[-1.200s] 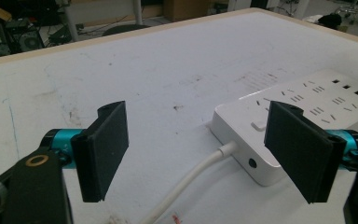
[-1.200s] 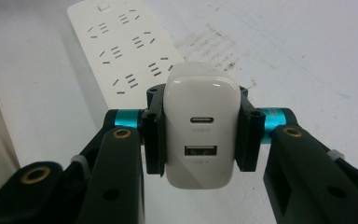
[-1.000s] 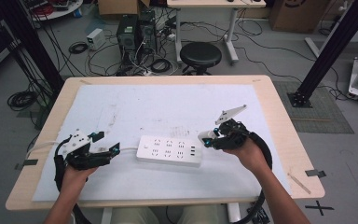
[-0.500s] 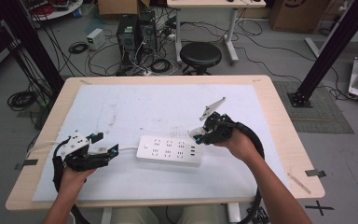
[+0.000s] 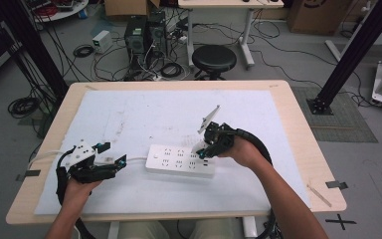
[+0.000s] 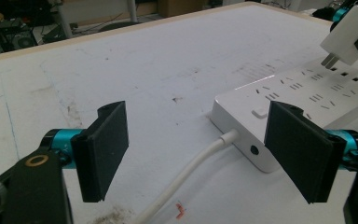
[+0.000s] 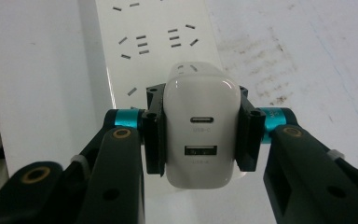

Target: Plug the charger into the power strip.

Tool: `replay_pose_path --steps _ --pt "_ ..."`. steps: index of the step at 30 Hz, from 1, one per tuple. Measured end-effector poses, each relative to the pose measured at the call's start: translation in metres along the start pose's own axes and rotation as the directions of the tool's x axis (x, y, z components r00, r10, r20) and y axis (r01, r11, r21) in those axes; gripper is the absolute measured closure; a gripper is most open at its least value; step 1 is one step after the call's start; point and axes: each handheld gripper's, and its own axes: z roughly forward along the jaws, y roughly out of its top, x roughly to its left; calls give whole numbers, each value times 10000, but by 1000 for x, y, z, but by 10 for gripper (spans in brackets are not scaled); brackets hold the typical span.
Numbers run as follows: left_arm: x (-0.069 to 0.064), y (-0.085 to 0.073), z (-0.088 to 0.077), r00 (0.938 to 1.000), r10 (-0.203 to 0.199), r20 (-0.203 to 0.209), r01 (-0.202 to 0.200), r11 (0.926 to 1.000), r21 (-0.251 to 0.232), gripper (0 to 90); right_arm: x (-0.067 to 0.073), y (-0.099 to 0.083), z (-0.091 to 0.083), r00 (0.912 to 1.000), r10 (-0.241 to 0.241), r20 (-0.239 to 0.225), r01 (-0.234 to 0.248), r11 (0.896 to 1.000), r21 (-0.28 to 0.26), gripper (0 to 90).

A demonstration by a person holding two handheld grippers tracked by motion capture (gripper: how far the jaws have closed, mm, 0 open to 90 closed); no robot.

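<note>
A white power strip (image 5: 179, 160) lies on the white mat near the table's front middle, its white cord (image 6: 182, 179) running off its left end. My right gripper (image 5: 205, 149) is shut on a white USB charger (image 7: 201, 128), held just above the strip's right end with its prongs (image 6: 329, 60) pointing down at the sockets. The charger's two ports face the right gripper view. My left gripper (image 5: 114, 160) rests on the mat left of the strip with its jaws open and nothing between them; the strip's left end (image 6: 247, 126) lies just ahead of its pads.
A white mat (image 5: 144, 117) covers most of the wooden table (image 5: 298, 129). Behind the table stand a black stool (image 5: 214, 59), computer cases and cables on the floor. A black frame post (image 5: 348, 50) rises at the right.
My right gripper has carried the charger leftward and slightly down, from beside the strip's right end to over it. The left gripper has stayed still.
</note>
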Motion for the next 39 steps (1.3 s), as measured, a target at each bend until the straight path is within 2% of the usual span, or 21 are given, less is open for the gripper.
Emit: replay_pose_path --steps 6,12,15,18,19,21,25,28,29,32,35,39 --pt "0 -1 -1 10000 -29 12 29 10000 1 219 1 7 7 9995 -282 -107 285 9991 309 632" --pt "1 -2 -2 10000 -46 -67 45 10000 -30 219 2 15 12 9984 -560 -16 560 9957 737 633" --pt "2 -3 -1 10000 -47 -58 47 10000 -14 218 7 25 13 9936 -1116 153 1083 9837 1433 634" --pt "0 -4 0 10000 -85 -16 85 10000 -32 218 11 36 17 9848 -1721 250 1627 9624 2174 634" --pt "0 -4 0 10000 -85 -16 85 10000 -32 219 11 36 17 9848 -1721 250 1627 9624 2174 634" --pt "-2 -5 3 9999 -75 94 75 10000 -31 218 11 47 20 9821 -1879 109 1775 9439 2784 635" --pt "-3 -6 5 9998 -134 129 134 9999 -72 219 8 53 22 9846 -1741 -139 1696 9343 3136 635" --pt "-2 -7 5 9998 -153 131 154 9999 -79 218 9 58 23 9829 -1832 -167 1778 9232 3407 635" --pt "-2 -7 5 9998 -141 135 142 9999 -68 219 9 60 24 9788 -2037 -191 1973 9150 3520 635" --pt "-1 -9 5 9997 -198 130 199 9998 -95 219 14 63 27 9699 -2435 -57 2287 9026 3646 634" --pt "-1 -10 4 9996 -235 145 236 9997 -95 219 15 65 28 9728 -2315 -55 2169 9025 3720 635" --pt "0 -11 3 9994 -301 193 303 9994 -148 219 18 65 28 9685 -2490 57 2286 8980 3759 635"
